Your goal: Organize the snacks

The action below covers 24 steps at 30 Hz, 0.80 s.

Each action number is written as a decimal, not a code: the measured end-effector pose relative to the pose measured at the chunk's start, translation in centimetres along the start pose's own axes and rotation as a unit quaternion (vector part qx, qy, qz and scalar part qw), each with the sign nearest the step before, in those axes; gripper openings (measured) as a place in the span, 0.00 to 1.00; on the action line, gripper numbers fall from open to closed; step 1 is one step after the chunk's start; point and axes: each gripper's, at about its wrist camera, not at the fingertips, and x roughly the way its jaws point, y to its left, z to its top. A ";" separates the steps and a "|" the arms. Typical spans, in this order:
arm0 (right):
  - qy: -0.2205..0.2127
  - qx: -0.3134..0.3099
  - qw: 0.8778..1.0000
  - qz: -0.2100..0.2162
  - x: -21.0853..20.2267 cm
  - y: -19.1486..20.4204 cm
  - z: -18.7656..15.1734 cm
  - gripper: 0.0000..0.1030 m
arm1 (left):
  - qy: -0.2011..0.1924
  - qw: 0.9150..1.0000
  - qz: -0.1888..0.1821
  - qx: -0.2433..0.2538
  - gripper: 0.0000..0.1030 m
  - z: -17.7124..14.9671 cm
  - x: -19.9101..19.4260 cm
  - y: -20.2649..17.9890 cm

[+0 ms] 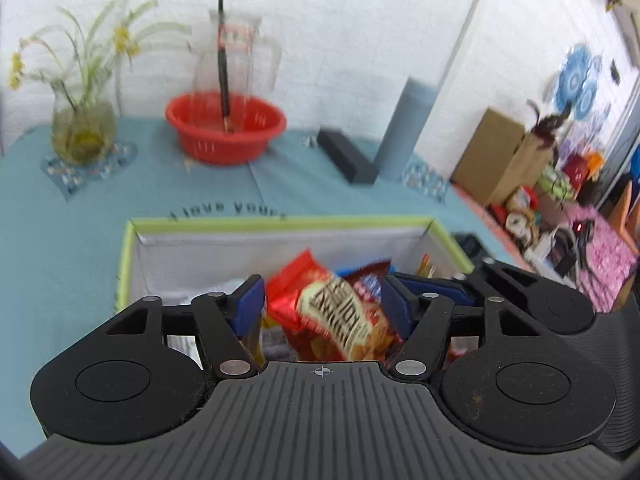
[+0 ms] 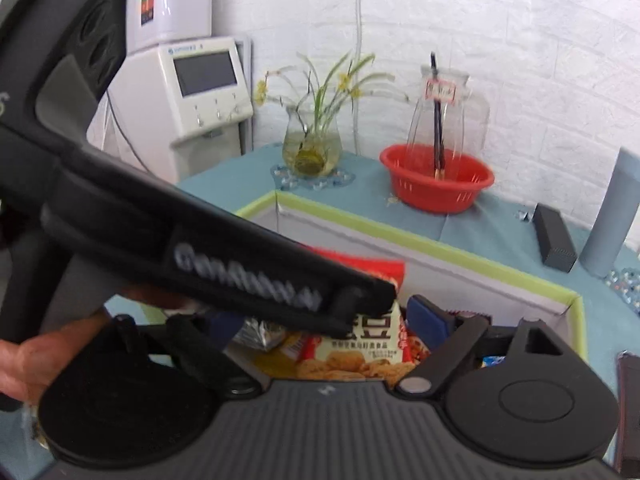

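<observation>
A white box with a green rim (image 1: 280,222) (image 2: 400,236) stands on the teal tablecloth and holds several snack packets. A red snack bag (image 1: 336,312) (image 2: 360,352) with pale lettering lies on top of them, blurred in the left wrist view. My left gripper (image 1: 322,304) hangs over it, open, its blue pads clear of the bag on both sides. My right gripper (image 2: 324,318) is open too, just right of the left one. Its right pad (image 2: 424,316) shows; its left finger is hidden behind the left gripper's black body (image 2: 200,256).
Behind the box stand a red basket (image 1: 226,128) holding a glass jug (image 1: 236,56), a flower vase (image 1: 82,132), a black case (image 1: 346,156) and a grey cylinder (image 1: 404,128). Cardboard boxes (image 1: 500,156) crowd the right. A water dispenser (image 2: 192,84) is left; a hand (image 2: 24,360) grips the handle.
</observation>
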 end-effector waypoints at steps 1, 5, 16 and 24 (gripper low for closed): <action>-0.020 -0.008 1.000 -0.011 -1.6 0.4 0.3 0.90 | -0.016 1.000 -0.001 0.002 0.51 0.2 -1.5 -0.2; -0.081 -0.010 0.997 -0.015 -8.0 1.8 -0.2 0.90 | -0.075 0.997 -0.006 0.008 0.66 -0.5 -7.7 -1.6; 0.022 0.072 0.995 0.060 -8.2 8.7 -11.1 0.90 | 0.037 0.999 0.014 -0.033 0.40 -13.4 -8.6 0.9; 0.040 0.064 0.994 0.078 -6.2 10.1 -10.2 0.84 | 0.056 0.997 -0.007 -0.044 0.20 -14.4 -8.0 1.6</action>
